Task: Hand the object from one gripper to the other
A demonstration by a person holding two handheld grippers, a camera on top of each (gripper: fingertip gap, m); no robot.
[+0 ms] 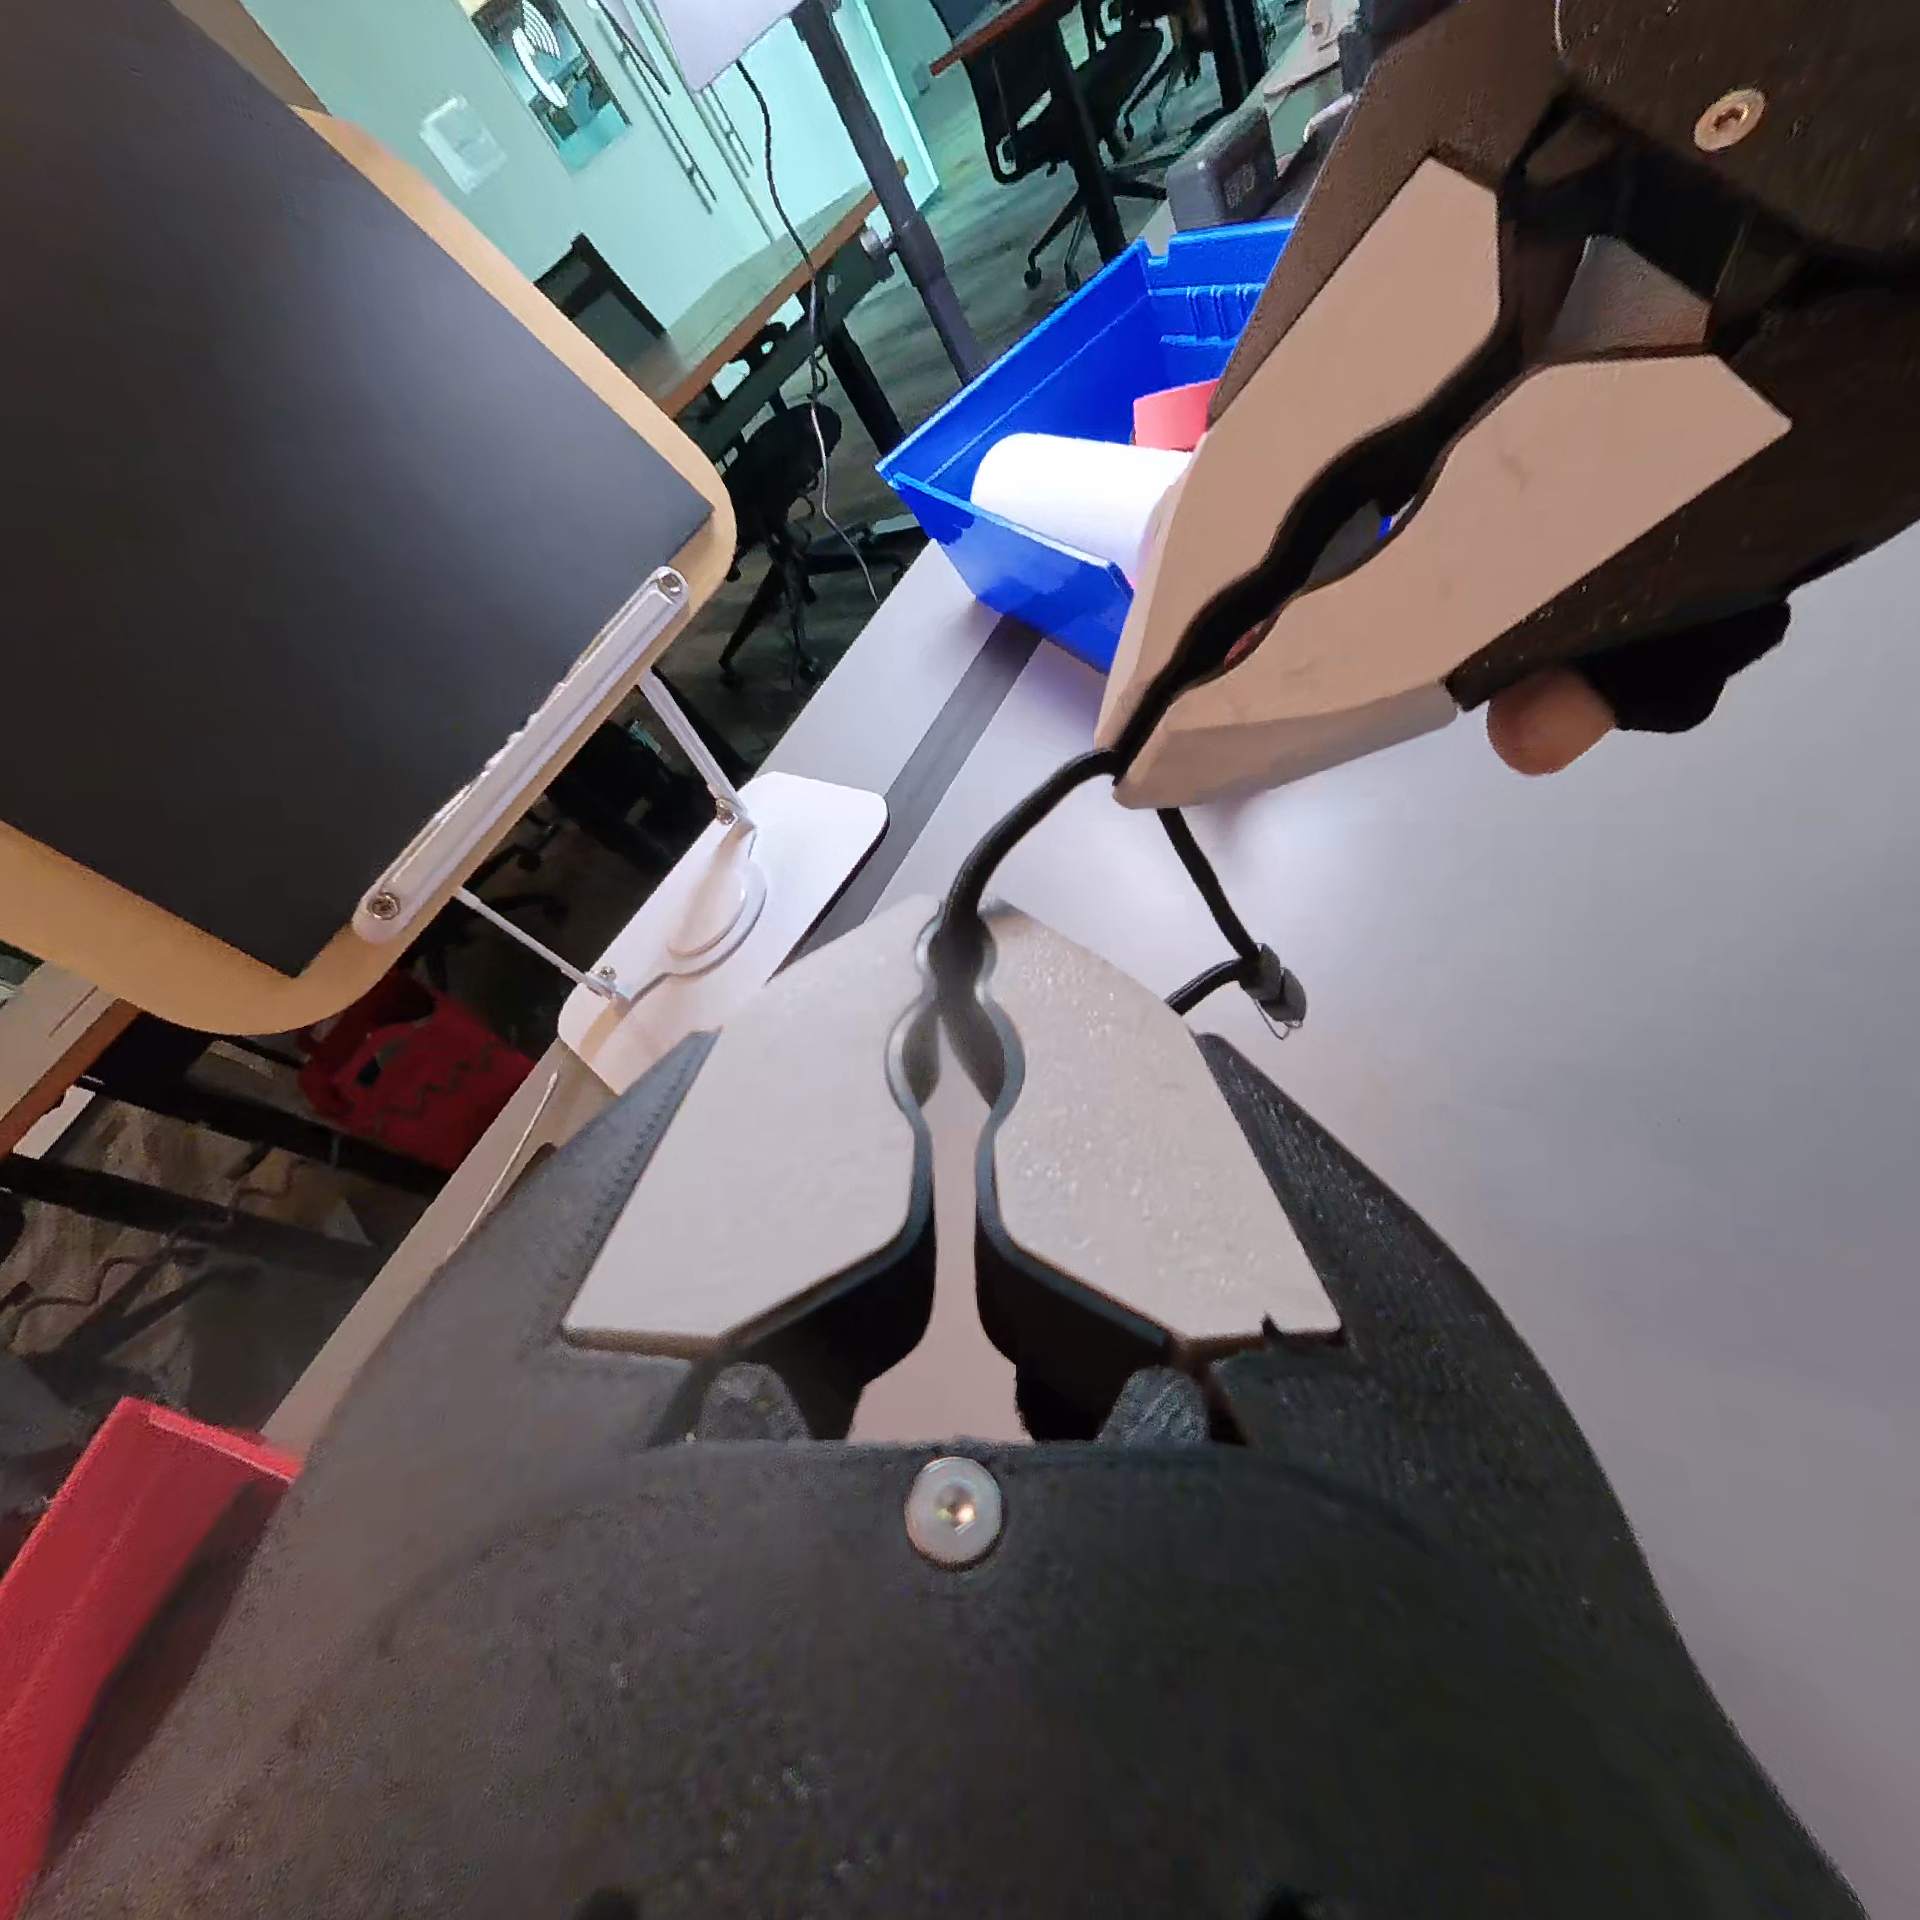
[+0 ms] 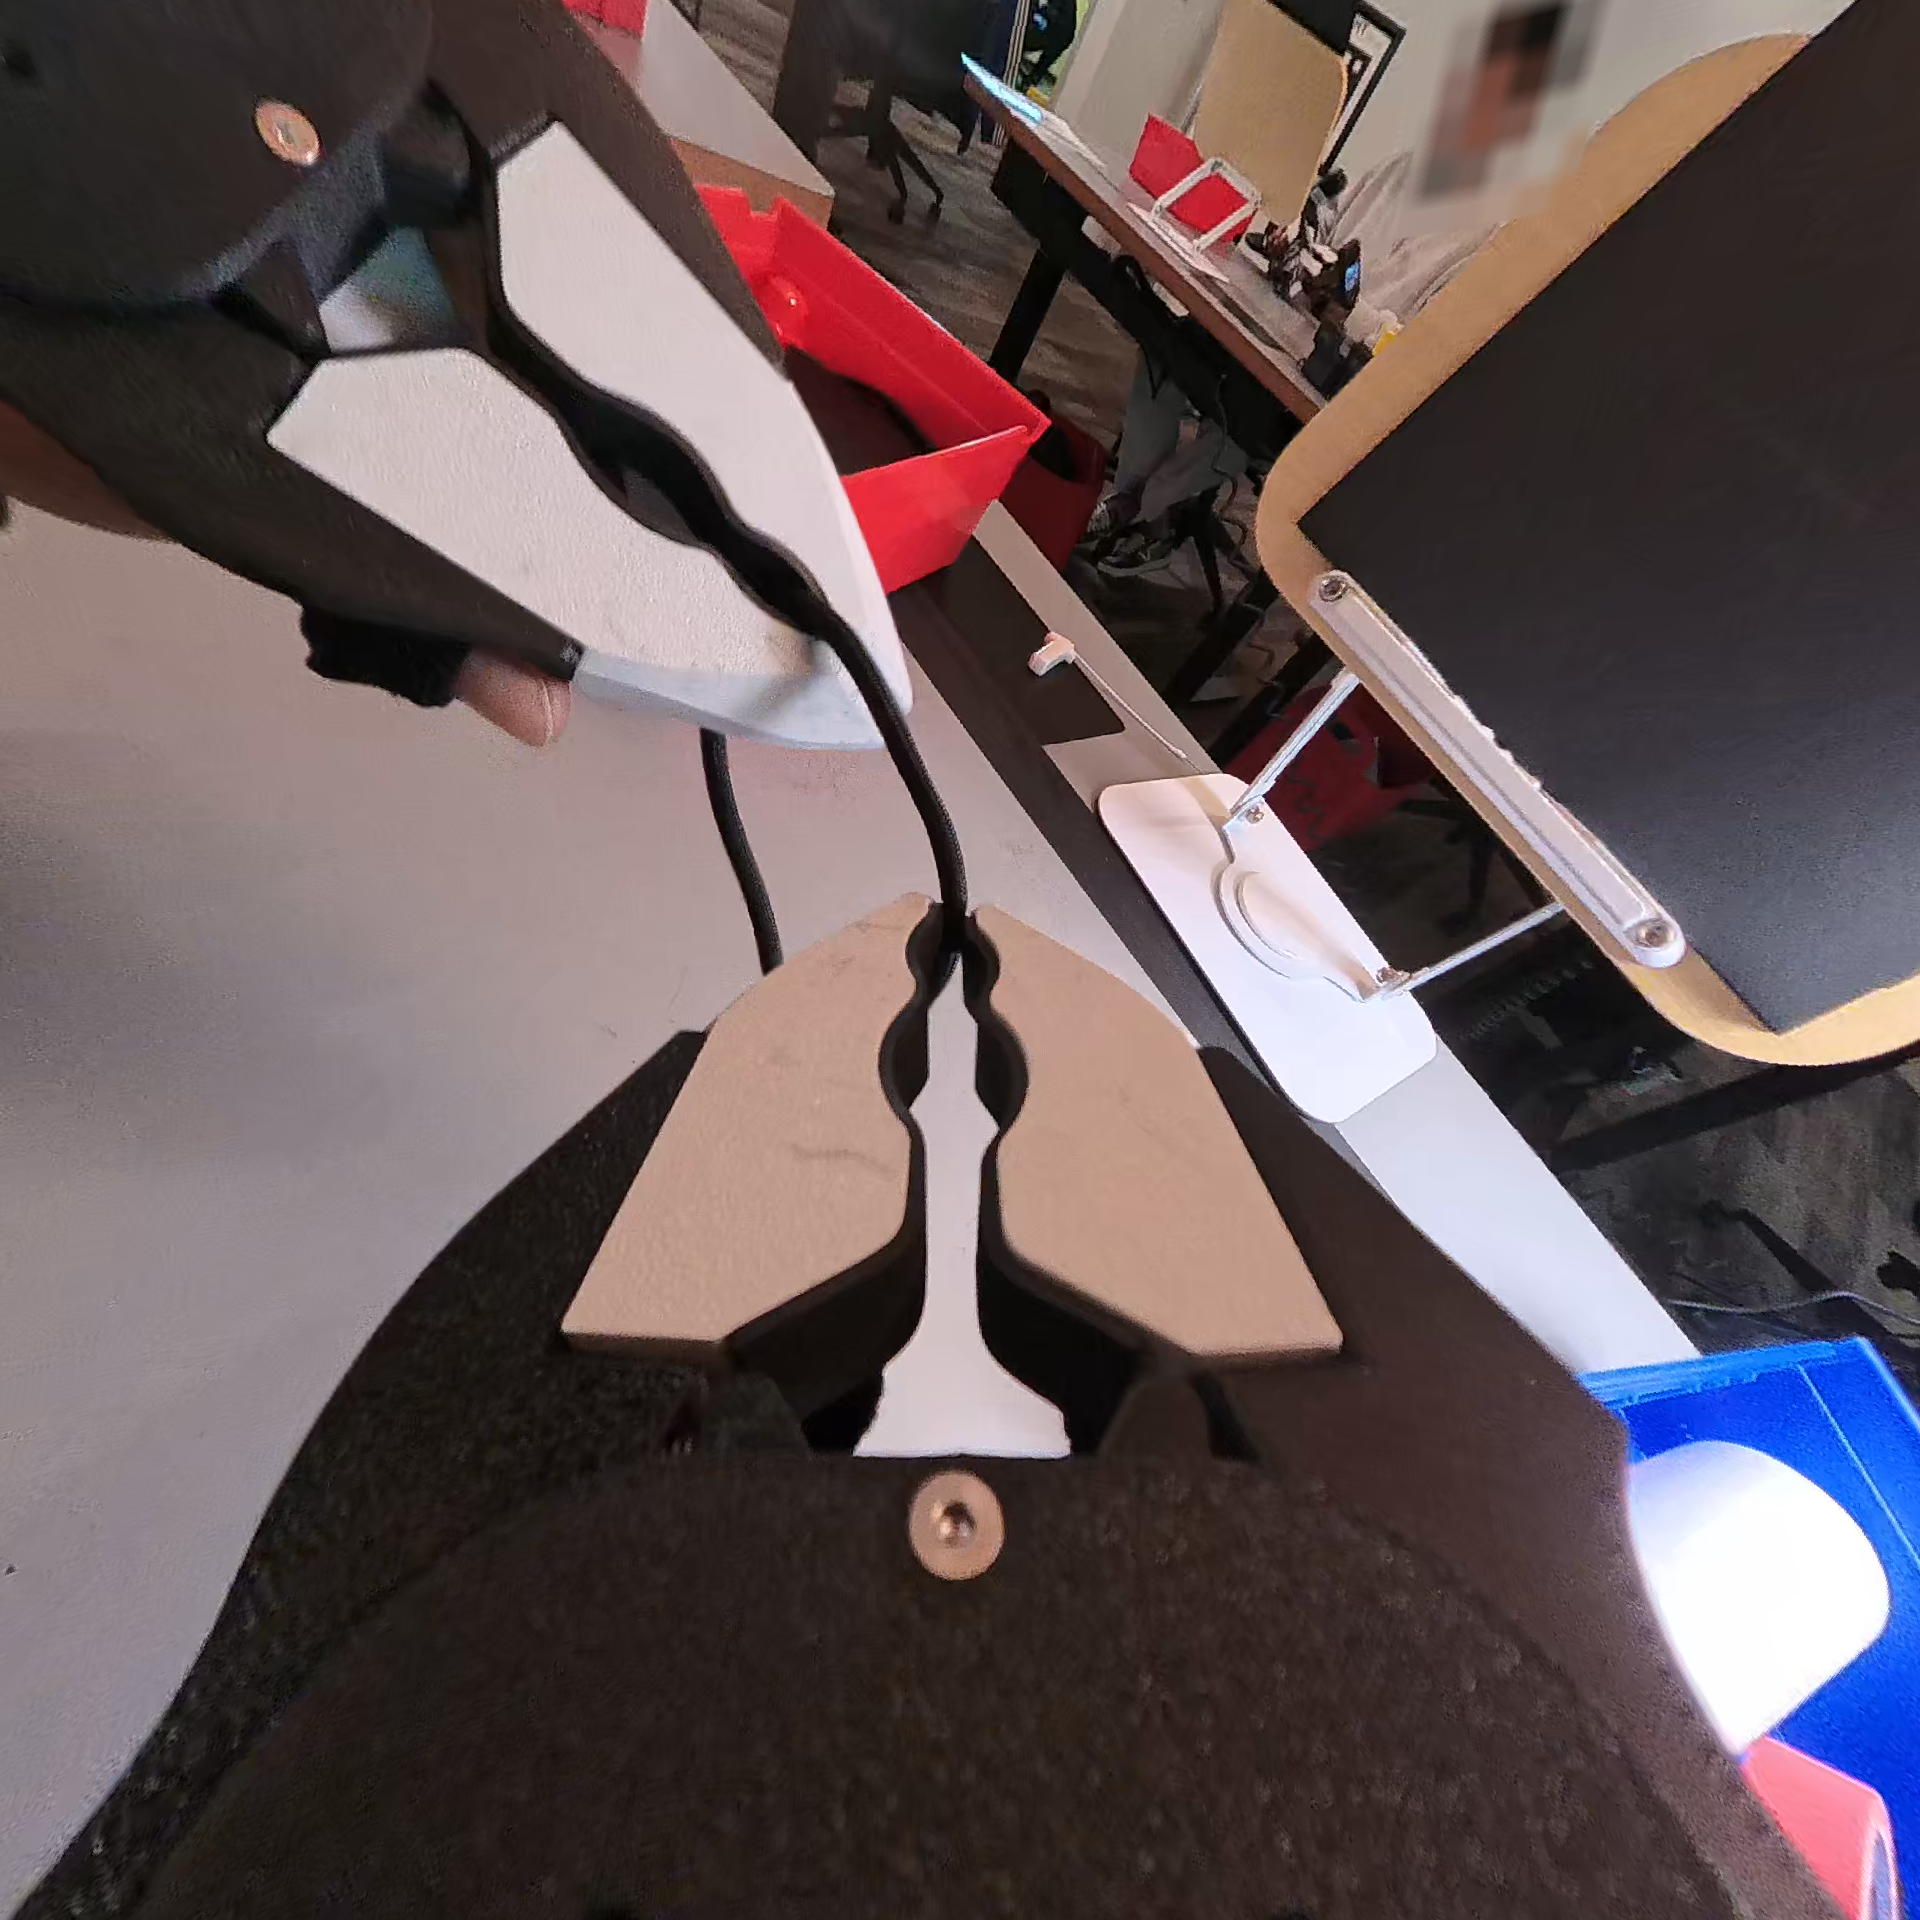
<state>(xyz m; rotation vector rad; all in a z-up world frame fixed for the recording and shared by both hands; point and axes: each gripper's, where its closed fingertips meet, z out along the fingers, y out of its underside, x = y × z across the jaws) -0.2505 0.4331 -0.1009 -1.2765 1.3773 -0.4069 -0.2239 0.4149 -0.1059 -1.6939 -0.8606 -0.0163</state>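
Both grippers pinch the black cable at once: my left gripper [image 1: 951, 935] is clamped on one part and my right gripper [image 2: 951, 930] on another, above the grey table [image 1: 1558, 1039]. I think a hard pull could yank the cable [image 1: 1013, 831] free. Its loose plug [image 1: 1273, 992] dangles near the table. More open room lies on the right; the table edge and blue bin [image 1: 1039, 436] sit far.

No readable writing is showing anywhere. The pale framed poster [image 1: 556, 78] on the far wall is bearing only blurred marks, too small to be made out.
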